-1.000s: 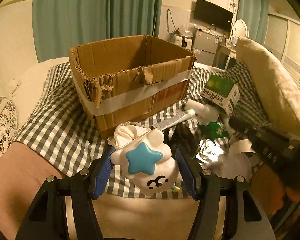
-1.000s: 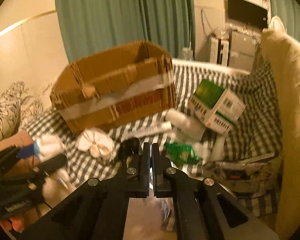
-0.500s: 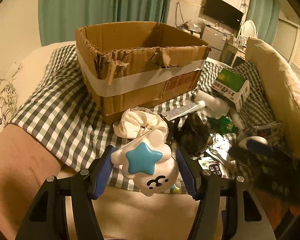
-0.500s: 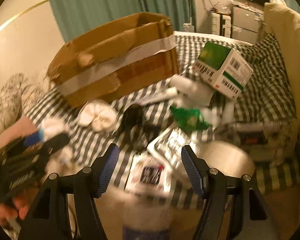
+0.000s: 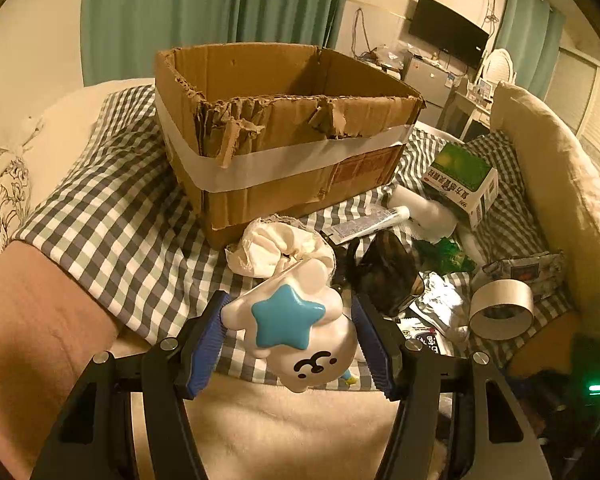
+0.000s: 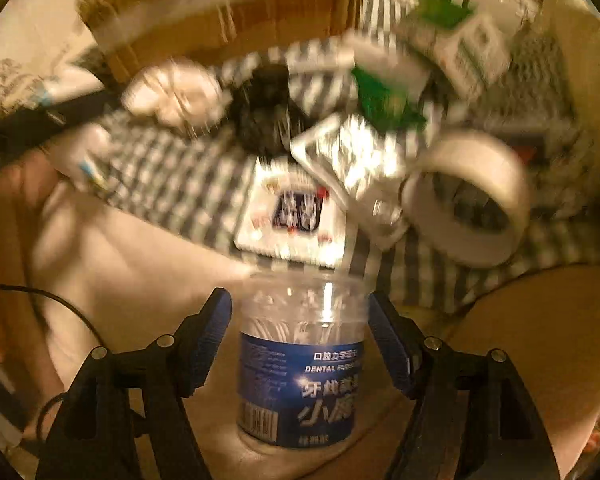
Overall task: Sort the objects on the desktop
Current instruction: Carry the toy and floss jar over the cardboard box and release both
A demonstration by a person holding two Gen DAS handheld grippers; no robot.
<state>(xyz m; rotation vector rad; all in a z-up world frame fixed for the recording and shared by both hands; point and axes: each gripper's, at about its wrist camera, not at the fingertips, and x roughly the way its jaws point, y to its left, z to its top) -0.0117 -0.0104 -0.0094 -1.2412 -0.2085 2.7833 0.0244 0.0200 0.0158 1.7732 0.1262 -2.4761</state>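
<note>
A white toy with a blue star (image 5: 296, 332) hangs above the bed edge, and my left gripper (image 5: 289, 298) is shut on it. The torn cardboard box (image 5: 284, 148) stands behind it on the checked cloth (image 5: 112, 200). The right wrist view is blurred by motion. In it my right gripper (image 6: 298, 296) points steeply down, its jaws opening. A clear dental floss jar with a blue label (image 6: 300, 360) stands between the blue pads. A small gap shows on each side of the jar.
Clutter lies right of the box: white bundled cloth (image 5: 280, 248), a tube (image 5: 364, 224), a black object (image 5: 384, 272), a foil packet (image 5: 440, 296), a green and white carton (image 5: 460, 180) and a tape roll (image 5: 500, 312). A cushion (image 5: 560, 184) borders the right side.
My right gripper went from shut to open, tipped downward and sank, so the floss jar now stands between its fingers. The left gripper kept its hold on the toy and barely moved.
</note>
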